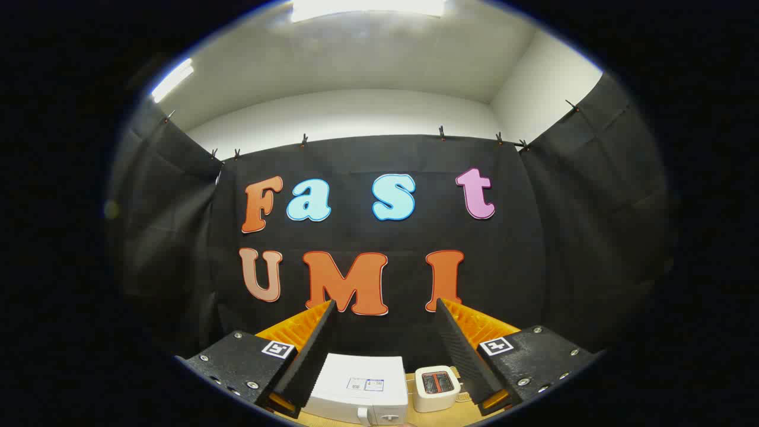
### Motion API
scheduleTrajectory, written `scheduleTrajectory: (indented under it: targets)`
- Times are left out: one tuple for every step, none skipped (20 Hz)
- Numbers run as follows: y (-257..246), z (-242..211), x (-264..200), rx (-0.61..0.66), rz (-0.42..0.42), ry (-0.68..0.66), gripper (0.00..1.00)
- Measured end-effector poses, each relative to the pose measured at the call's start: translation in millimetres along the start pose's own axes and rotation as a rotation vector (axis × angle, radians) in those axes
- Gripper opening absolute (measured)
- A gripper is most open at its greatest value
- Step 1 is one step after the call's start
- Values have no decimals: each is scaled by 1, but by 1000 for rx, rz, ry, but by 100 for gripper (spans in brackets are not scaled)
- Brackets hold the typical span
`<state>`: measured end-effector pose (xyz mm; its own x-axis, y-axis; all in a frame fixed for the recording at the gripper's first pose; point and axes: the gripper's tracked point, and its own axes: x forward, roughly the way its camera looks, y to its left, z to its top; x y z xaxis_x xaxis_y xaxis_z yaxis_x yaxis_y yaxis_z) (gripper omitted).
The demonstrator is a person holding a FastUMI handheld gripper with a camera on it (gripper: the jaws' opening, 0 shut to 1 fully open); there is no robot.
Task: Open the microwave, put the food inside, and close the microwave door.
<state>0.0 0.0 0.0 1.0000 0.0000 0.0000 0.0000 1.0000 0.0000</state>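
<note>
1. Right now your gripper (385, 344) hangs above the table (442, 417), fingers spread wide, holding nothing.
2. Between and below them sits the white microwave (360, 386), seen from its top.
3. Just beside it stands a white toaster (437, 388); descending carelessly could knock it.
4. No food is visible yet.

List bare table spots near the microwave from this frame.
Little table shows. One narrow bare strip lies between the white microwave and the small white toaster, and a sliver right of the toaster, by the right finger. Both appliances sit close together. The gripper hangs above with jaws open, holding nothing.
</note>
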Motion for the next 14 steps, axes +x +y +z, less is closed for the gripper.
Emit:
scheduleTrajectory:
  targets:
    - [-1,0,0,-7,-2,-1,98]
    - [0,1,0,-12,-2,-4,97]
    - [2,-1,1,-15,2,-3,97]
    - [3,-1,0,-11,5,-2,98]
    - [4,0,1,-6,7,-3,98]
    - [5,-1,2,-4,7,-4,98]
    - [4,-2,2,-4,5,-3,98]
    - [4,-4,2,-5,4,-1,98]
    - [5,-5,3,-4,3,2,98]
    - [6,-7,3,-1,3,6,98]
    - [6,-10,4,3,1,10,98]
    - [6,-14,5,4,0,17,98]
    - [5,-18,5,7,-5,24,98]
    - [4,-22,6,6,-10,29,98]
